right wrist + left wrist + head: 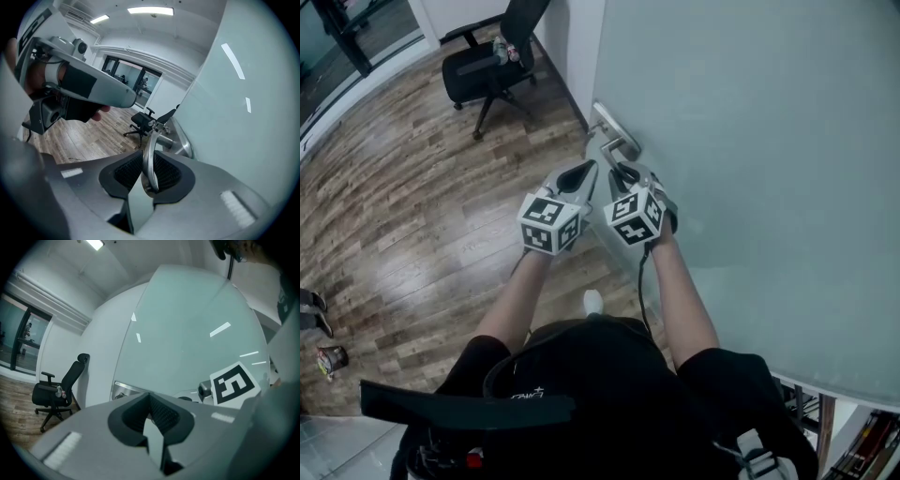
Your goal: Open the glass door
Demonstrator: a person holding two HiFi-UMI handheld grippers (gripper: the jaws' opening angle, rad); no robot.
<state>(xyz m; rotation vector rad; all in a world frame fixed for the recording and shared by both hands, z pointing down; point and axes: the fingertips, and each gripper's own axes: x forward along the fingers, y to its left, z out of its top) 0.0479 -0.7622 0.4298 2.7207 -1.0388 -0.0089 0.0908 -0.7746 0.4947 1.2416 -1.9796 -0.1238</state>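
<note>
Handle [149, 140] lies lengthwise between right gripper [146, 161] fingers [124, 171], tip toward camera.

- You stand on a brown wood-plank floor [412, 216] with a streaked grain, its boards running slantwise across the head view.
- A black swivel office chair [492, 61] stands on its spoked base on the planks, near the white wall corner.
- A small round can with a printed label [331, 359] sits on the boards at your far left, well apart from the chair.
- Just above the can, two dark shapes [311, 309] rest on the floor, cut off by the frame edge.
- A small white rounded thing [592, 302] shows on the planks between your forearms; what it is cannot be told.
</note>
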